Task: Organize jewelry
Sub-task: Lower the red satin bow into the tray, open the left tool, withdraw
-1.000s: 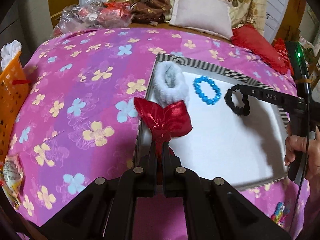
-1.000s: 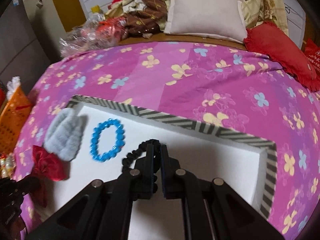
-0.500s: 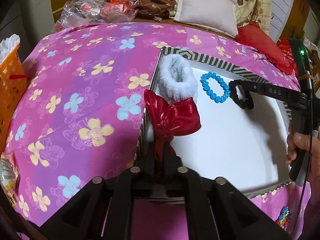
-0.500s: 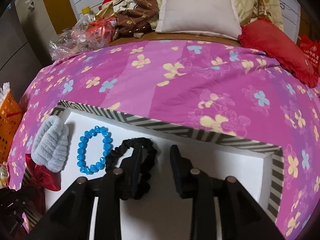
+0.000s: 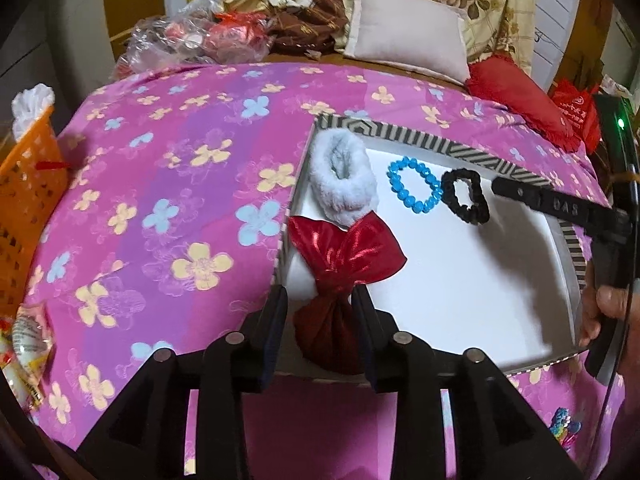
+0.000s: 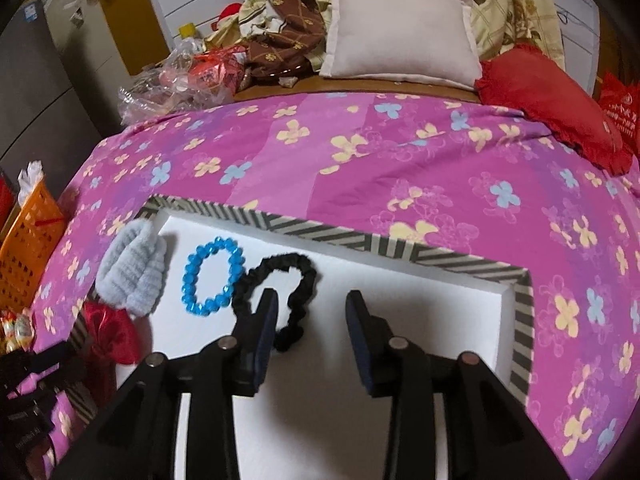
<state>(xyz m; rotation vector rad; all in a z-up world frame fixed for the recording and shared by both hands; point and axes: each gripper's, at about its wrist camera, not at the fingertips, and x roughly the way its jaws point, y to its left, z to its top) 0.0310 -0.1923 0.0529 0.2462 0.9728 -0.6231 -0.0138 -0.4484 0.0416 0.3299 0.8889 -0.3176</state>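
A shallow white tray [image 5: 460,280] with a striped rim is set on a bed covered by a pink flowered bedspread [image 5: 168,184]. Four items are laid in a row along the tray's far edge: a fluffy white scrunchie [image 5: 344,184] at the far left corner, a blue bead bracelet [image 5: 414,185] beside it, then a black scrunchie [image 5: 466,196] touching the bracelet. A red satin pouch [image 5: 340,276] is draped over the tray's left edge, just below the white scrunchie.

The left tool [image 5: 320,304] has just been opened and is parted to a moderate width; the pouch's neck is seen between the pads, no longer pressed. The right tool [image 6: 312,308] has likewise just been opened, moderately wide, above the white tray floor; the black scrunchie is partly hidden behind its left finger [image 6: 266,320], outside the gap and released.
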